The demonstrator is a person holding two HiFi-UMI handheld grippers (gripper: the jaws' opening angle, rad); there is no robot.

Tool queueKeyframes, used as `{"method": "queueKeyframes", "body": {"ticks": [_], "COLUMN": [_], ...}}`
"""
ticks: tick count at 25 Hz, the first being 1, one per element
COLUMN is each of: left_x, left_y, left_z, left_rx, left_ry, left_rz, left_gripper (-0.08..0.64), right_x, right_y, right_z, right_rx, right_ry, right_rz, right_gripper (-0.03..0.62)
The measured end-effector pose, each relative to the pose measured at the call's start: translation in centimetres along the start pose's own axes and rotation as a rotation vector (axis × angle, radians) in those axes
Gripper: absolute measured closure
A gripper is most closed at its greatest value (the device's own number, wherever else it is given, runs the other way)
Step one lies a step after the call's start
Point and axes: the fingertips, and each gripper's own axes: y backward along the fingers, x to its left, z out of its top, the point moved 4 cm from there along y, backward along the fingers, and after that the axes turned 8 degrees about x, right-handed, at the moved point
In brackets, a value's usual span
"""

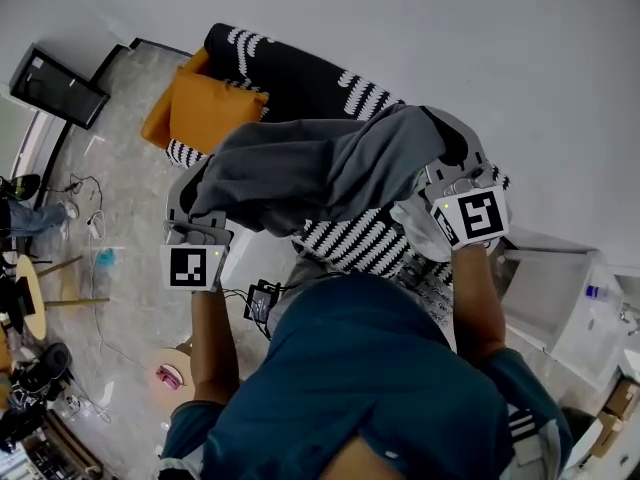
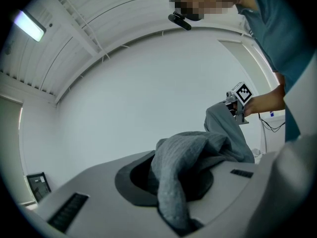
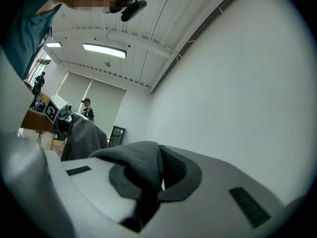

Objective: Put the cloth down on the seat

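A grey knitted cloth (image 1: 310, 168) hangs stretched between the two hand-held grippers, bunched and sagging in the middle; the left gripper (image 2: 173, 182) is clamped on one end of it, a thick fold of the knit filling the gap between its jaws and spilling over the lower pad; the right gripper (image 3: 151, 175) has its jaws nearly together, pinching a thinner fold of the other end. In the head view the cloth lies across the picture in front of a black upholstered sofa seat with white striped patches (image 1: 300, 68), covering its middle; it looks to be held just above the cushions rather than resting on them, though from this steep angle that is hard to judge. A plump orange fabric cushion (image 1: 205, 108) sits at the sofa's left end, clear of the cloth; a white box-shaped cabinet (image 1: 550, 288) stands beside the person's right arm; a small round wooden table (image 1: 165, 373) stands on the pale floor near the left elbow.
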Motion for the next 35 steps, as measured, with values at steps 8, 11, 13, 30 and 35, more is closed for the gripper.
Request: {"method": "queueKeyframes", "body": {"ticks": [8,11,13,30,35], "left_x": [5.3,6.2,6.7,6.8,6.5], "left_y": [-5.0,-7.0,-8.5,-23.1,-26.1], "left_z": [-2.5,-3.3,-3.8,-10.9,-14.5], "left_rx": [0.016,0.033,0.035,0.092,0.141], "left_ry": [-0.003,-0.005,-0.013,-0.012,0.009], "left_rz": [-0.024,-0.040,-0.055,-0.217,-0.256], "left_gripper": [0.509,0.509,0.509,0.509,0.509], "right_x": [-0.8,-1.5,-2.0,-7.4,-7.7], "right_y": [-6.2,-7.5,-8.2,-13.7,-15.8], "right_z": [-1.7,-2.7,-3.2,-12.8,-16.2], "right_rx": [0.017,0.021,0.024,0.123,0.167], "right_ry": [-0.032,-0.039,-0.044,-0.129,-0.150], "right_rz": [-0.051,-0.071,-0.088,-0.231,-0.247], "right_gripper": [0.569,0.569,0.569,0.569,0.569]}}
